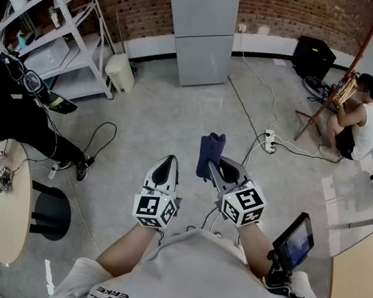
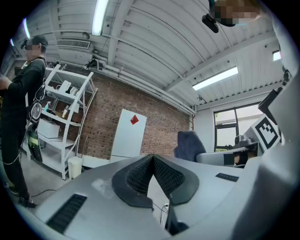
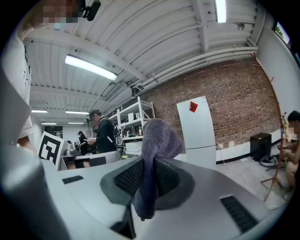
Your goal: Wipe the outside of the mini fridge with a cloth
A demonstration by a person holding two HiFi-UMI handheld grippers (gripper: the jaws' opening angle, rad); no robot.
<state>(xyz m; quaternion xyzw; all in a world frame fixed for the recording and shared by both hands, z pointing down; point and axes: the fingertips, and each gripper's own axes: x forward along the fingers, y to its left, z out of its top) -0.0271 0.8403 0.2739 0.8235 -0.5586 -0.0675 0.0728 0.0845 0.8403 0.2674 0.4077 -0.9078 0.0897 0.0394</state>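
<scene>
Room evenly bright: ceiling tube lights [image 2: 100, 18] overhead, daylight at a window [image 2: 234, 126], only faint soft shadows on the grey floor [image 1: 171, 115]. Both gripper views bow strongly, straight beams curving and corners vignetted black; the head view bends less. Near shells of left gripper [image 2: 152, 159] and right gripper [image 3: 149, 164] read soft with a mild sheen, while the cloth [image 3: 157, 136] pinched in the right one shows its nap.

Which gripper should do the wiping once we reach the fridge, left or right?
Right. The right gripper is shut on the cloth, while the left gripper is shut with nothing between its jaws. The fridge stands ahead across the floor, and neither gripper touches it.
</scene>
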